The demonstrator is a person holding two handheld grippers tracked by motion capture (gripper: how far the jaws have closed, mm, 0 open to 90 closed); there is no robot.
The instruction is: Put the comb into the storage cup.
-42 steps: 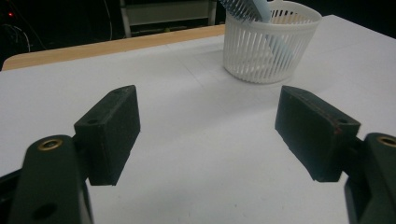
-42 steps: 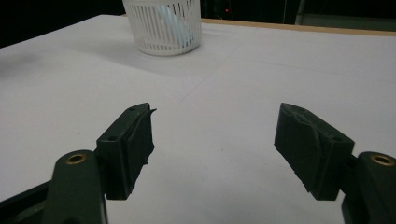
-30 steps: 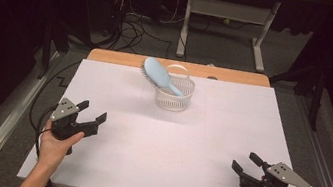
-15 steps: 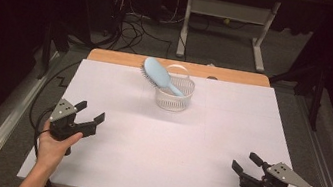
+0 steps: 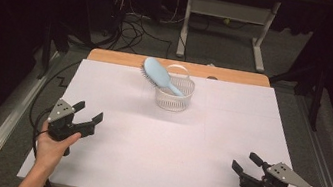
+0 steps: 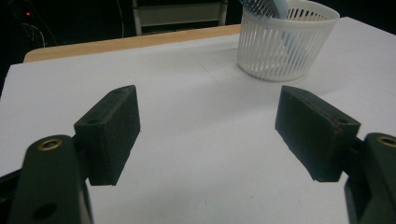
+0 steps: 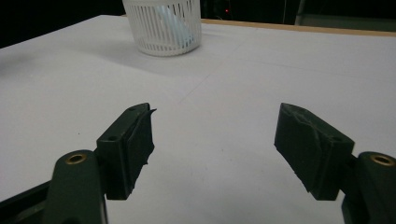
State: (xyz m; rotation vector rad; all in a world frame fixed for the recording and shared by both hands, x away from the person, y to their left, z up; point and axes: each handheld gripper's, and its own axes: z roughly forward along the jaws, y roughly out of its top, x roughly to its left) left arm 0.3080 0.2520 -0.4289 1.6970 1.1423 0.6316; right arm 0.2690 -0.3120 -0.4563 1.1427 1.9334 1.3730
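The pale blue plastic hairbrush [image 5: 160, 76] leans in the white slotted plastic basket [image 5: 173, 97] near the bench's far edge. Both grippers' jaws stand wide, empty; best approach the brush head slowly with the left gripper [image 5: 86, 117].

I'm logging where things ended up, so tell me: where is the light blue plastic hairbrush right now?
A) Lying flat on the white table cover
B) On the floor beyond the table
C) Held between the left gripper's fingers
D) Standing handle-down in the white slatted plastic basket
D: the light blue plastic hairbrush leans out of the white slatted plastic basket, handle inside and bristled head above the rim.
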